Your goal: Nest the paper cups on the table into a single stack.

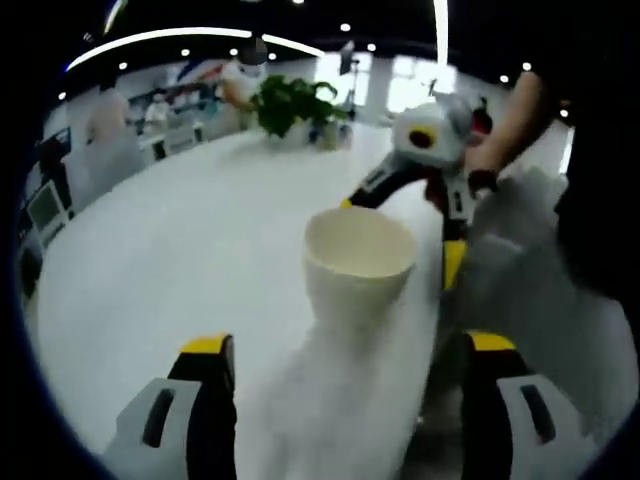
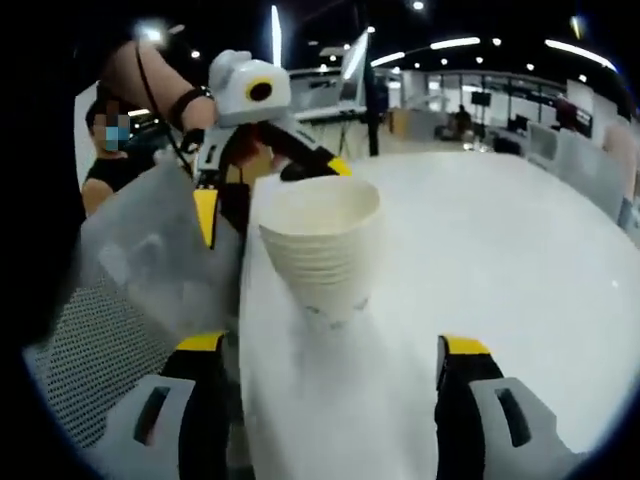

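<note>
1. Left gripper view. Left gripper: jaws spread wide, nothing between the tips. Cup: white paper, upright, mouth open, ahead of the jaws and between their lines; whether it stands on the table or is carried is blurred at its base. Right gripper: comes in from the right, just behind and beside the cup; whether it pinches the rim cannot be told. Plant: far end of the table, well apart.

2. Right gripper view. Right gripper: jaws spread, empty at the tips. Stack: several nested cups, rims showing as close rings under the top lip, upright, ahead between the jaw lines; base blurred. Left gripper: beyond the stack, near its rim; grip state cannot be told. Mesh chair: beside the table edge, lower left.

3. Handling, as judged. Paper cups: very light, thin-walled, easily crushed or tipped, smooth. Take hold on the side wall just under the rolled lip, where it is stiffest; light squeeze only. Lower straight down the axis so the cones seat without jamming.
</note>
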